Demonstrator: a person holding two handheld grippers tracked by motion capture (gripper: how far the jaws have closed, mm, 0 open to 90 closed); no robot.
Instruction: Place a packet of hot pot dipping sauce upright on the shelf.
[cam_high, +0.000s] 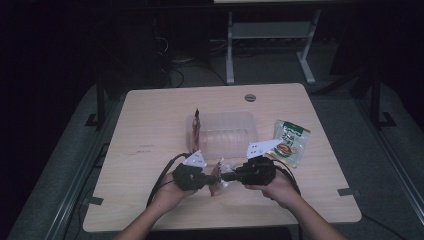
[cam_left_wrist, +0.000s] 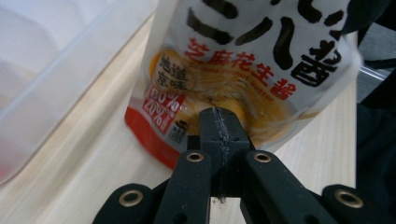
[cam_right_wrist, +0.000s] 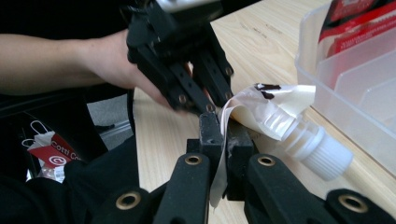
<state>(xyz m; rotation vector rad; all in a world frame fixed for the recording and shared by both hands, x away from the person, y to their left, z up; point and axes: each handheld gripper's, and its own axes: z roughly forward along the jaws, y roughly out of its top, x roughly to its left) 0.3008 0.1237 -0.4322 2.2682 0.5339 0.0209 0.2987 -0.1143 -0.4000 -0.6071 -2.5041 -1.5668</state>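
A white sauce pouch (cam_high: 218, 178) with red and black print and a white screw cap (cam_right_wrist: 322, 156) hangs between both grippers, just above the wooden table (cam_high: 150, 130) near its front edge. In the left gripper view, my left gripper (cam_left_wrist: 219, 122) is shut on the pouch (cam_left_wrist: 243, 56) at its yellow and red lower part. My right gripper (cam_right_wrist: 223, 133) is shut on a thin side edge of the pouch (cam_right_wrist: 266, 109), beside the spout. From above, the left gripper (cam_high: 209, 178) and the right gripper (cam_high: 229, 176) face each other tip to tip.
A clear plastic container (cam_high: 227, 134) with divided compartments stands just beyond the grippers. A red packet (cam_high: 196, 125) stands upright in its left end. A green snack packet (cam_high: 291, 142) lies on the table to the right. Dark floor and desk legs lie beyond.
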